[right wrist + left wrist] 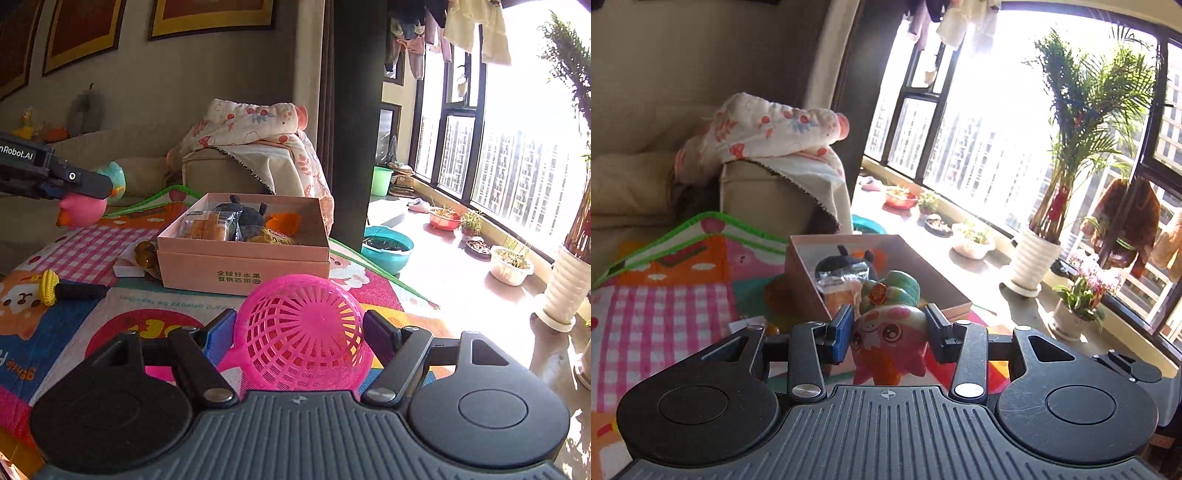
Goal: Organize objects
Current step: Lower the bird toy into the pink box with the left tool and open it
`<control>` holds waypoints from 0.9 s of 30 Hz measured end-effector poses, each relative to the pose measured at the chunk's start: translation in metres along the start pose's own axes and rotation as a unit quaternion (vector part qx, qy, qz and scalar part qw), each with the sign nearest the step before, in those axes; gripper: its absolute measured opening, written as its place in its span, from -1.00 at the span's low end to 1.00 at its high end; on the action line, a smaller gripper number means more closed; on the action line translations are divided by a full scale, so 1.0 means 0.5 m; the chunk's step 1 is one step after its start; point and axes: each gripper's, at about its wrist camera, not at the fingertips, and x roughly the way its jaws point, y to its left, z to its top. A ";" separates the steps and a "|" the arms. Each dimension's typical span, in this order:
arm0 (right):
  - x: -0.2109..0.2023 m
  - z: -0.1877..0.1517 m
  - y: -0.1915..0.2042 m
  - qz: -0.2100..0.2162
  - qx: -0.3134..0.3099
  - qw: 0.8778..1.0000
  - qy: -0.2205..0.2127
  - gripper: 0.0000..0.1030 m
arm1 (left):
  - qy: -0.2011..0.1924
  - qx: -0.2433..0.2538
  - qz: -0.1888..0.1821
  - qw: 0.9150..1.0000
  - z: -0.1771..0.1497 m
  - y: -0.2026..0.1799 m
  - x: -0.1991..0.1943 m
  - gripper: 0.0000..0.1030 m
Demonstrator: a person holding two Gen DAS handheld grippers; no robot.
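Note:
My left gripper (888,332) is shut on a pink and green toy figure (890,332) with a cartoon face, held in the air just short of an open pink cardboard box (875,243). The box (243,264) holds a packaged bread, dark plush toys and an orange thing. In the right wrist view the left gripper (85,192) and its toy (79,210) show at the far left, above the mat. My right gripper (299,332) is shut on a pink plastic mesh basket (303,332), which lies on its side, bottom toward me.
A colourful play mat (110,306) covers the floor. A yellow rope toy with a black handle (70,290) and an amber object (144,253) lie left of the box. A beige sofa with a floral blanket (251,147) stands behind. Plant pots (511,264) and a teal basin (388,251) line the window.

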 end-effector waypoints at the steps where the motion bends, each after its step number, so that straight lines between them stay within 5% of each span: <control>1: 0.001 -0.001 -0.005 -0.002 0.004 1.000 -0.003 0.45 | -0.004 0.006 -0.003 1.000 0.015 -0.010 0.020 -0.11; 8: 0.016 -0.010 -0.025 -0.007 0.013 1.000 -0.013 0.45 | -0.011 -0.006 -0.029 0.999 0.062 -0.047 0.193 -0.08; 12: 0.026 -0.013 -0.035 -0.009 0.020 1.000 -0.009 0.45 | 0.027 -0.023 0.006 0.999 0.043 -0.037 0.295 -0.05; 19: 0.044 -0.019 -0.042 -0.003 0.030 0.999 0.019 0.51 | 0.019 -0.044 0.022 0.999 0.011 0.011 0.273 -0.04; 27: 0.065 -0.049 -0.041 -0.033 0.133 0.984 0.111 0.70 | 0.061 0.085 0.056 0.993 -0.017 -0.032 0.290 0.05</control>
